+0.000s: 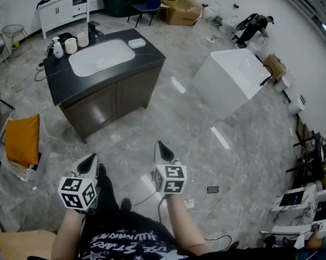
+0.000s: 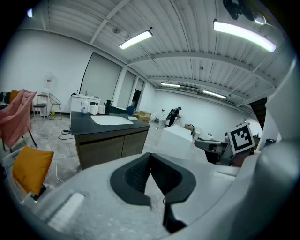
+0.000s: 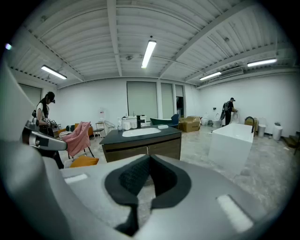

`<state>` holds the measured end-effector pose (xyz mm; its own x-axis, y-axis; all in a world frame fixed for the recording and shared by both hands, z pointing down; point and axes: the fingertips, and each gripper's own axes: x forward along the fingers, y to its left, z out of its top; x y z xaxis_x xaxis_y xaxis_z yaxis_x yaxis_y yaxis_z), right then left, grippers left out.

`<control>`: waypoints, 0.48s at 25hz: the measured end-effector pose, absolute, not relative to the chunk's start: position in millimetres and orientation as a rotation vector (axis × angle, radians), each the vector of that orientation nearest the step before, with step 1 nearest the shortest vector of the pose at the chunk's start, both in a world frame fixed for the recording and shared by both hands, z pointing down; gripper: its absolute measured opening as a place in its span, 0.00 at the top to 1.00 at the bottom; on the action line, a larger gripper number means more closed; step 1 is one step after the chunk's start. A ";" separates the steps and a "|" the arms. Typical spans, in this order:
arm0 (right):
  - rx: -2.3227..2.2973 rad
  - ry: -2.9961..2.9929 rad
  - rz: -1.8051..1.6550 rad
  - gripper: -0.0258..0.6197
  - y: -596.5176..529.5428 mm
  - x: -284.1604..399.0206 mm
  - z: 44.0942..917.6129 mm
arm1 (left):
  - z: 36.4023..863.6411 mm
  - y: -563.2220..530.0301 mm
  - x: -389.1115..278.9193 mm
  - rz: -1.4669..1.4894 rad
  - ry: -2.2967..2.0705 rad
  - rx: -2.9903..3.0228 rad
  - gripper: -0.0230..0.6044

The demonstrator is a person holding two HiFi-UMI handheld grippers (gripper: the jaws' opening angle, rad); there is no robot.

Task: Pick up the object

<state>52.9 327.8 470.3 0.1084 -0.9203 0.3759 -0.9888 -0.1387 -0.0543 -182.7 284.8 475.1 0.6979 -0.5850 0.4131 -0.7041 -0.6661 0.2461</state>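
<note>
Left gripper (image 1: 89, 163): jaws sitting closed, gripping nothing
Right gripper (image 1: 163, 151): jaws sitting closed, gripping nothing
Counter (image 1: 61, 84): standing well ahead of both grippers
Cups (image 1: 71, 45): sitting on counter's far-left corner, beside sink (image 1: 100, 57), well apart from grippers

Black short-sleeved T-shirt (image 1: 122, 243) with white stars and lettering (partly cut off). The left claw (image 1: 91, 157) and right claw (image 1: 160, 145) are grey, dark-padded, each bearing a black-and-white marker cube (image 1: 78, 192).

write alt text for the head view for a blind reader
A person holds the left gripper and right gripper, jaws shut and empty, over a grey floor. Ahead: a dark vanity with white sink, a white bathtub to its right.
</note>
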 end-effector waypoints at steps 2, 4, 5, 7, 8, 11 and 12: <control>2.173 -1.900 0.479 0.95 330.4 51.3 472.7 | 475.1 285.3 -188.1 0.410 -1.012 2.510 0.95; 2.172 -1.900 0.473 0.95 331.2 50.0 471.7 | 473.5 285.1 -192.5 0.399 -1.022 2.507 0.95; 2.170 -1.902 0.469 0.95 330.9 49.4 470.4 | 472.3 284.8 -194.1 0.395 -1.026 2.509 0.95; 2.165 -1.907 0.462 0.95 328.9 48.5 467.7 | 470.1 283.0 -196.4 0.385 -1.035 2.510 0.95; 2.164 -1.910 0.460 0.95 327.0 48.3 466.7 | 469.6 281.6 -197.3 0.381 -1.038 2.509 0.95; 2.157 -1.916 0.455 0.96 316.7 47.6 464.3 | 469.6 274.1 -199.3 0.373 -1.043 2.503 0.95; 2.157 -1.915 0.453 0.95 311.7 47.4 463.4 | 469.7 269.9 -200.3 0.371 -1.043 2.500 0.95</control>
